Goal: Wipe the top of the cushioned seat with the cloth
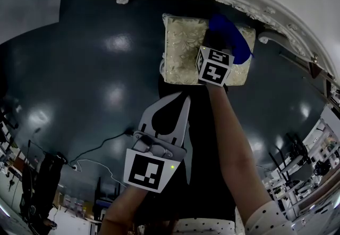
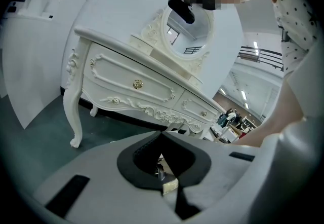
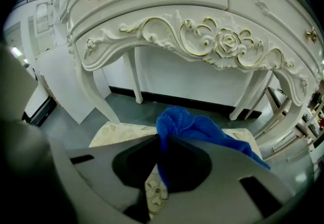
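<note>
Arm outstretched, the right gripper (image 3: 163, 140) pinched the blue cloth (image 3: 202, 129) over the far right corner of the cushioned seat (image 1: 183, 48); the left gripper (image 1: 186, 98) hovered short of it, jaws pressed together.

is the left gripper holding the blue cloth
No, the left gripper has its jaws together on nothing; the blue cloth is pinched in the right gripper.

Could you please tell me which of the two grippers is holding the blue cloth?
The right gripper: its jaws are shut on the blue knitted cloth over the cream floral cushioned seat. The left gripper is shut on nothing.
</note>
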